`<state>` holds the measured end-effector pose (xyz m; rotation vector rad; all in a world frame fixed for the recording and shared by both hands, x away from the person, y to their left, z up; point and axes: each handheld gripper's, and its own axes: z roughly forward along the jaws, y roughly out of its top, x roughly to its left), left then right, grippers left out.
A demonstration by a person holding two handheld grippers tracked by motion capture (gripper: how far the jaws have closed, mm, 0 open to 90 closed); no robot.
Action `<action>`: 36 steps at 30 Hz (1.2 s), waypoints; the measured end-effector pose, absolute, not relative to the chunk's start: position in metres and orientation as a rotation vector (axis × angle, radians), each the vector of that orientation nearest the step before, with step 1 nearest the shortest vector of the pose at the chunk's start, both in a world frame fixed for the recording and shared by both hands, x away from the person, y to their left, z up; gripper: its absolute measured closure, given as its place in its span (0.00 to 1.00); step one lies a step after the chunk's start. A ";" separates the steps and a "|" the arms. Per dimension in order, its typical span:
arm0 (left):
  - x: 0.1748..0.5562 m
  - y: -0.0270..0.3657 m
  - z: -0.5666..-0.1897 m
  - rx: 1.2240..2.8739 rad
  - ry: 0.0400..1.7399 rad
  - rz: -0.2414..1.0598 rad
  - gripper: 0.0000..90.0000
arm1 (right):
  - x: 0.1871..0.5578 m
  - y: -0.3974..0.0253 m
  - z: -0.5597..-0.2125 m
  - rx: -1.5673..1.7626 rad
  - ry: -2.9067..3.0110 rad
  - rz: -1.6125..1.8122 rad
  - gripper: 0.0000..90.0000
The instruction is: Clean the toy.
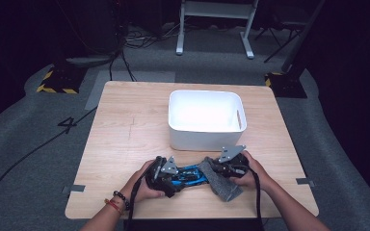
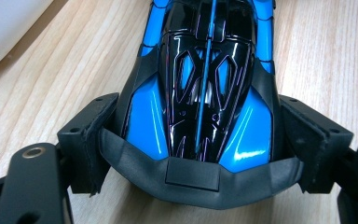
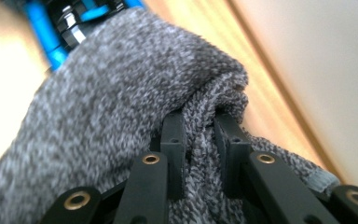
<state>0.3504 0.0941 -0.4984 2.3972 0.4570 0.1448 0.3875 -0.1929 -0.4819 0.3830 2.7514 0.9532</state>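
High view: the left gripper (image 1: pixel 169 174) and right gripper (image 1: pixel 220 168) meet near the front edge of the desk (image 1: pixel 125 139), just in front of a white bin (image 1: pixel 205 137); a "4" (image 1: pixel 68 124) is marked on the floor. Left gripper view: the fingers (image 2: pixel 89 140) clamp the rear of a blue-and-black toy car (image 2: pixel 205 88) resting on the desk. Right gripper view: the fingers (image 3: pixel 173 140) pinch a fold of a grey sock (image 3: pixel 102 121), which lies against the car's other end.
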 end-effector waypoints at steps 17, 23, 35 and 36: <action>0.351 0.095 -0.498 2.400 0.439 0.130 0.24 | 0.373 -0.203 -0.483 0.437 2.681 0.925 0.83; 0.352 0.094 -0.499 2.392 0.444 0.135 0.24 | 0.398 -0.204 -0.488 0.596 2.640 0.986 0.84; 0.357 0.106 -0.494 2.448 0.468 0.126 0.22 | 0.364 -0.187 -0.483 0.401 2.762 1.011 0.86; 0.357 0.107 -0.494 2.450 0.473 0.128 0.22 | 0.363 -0.185 -0.482 0.377 2.765 1.001 0.86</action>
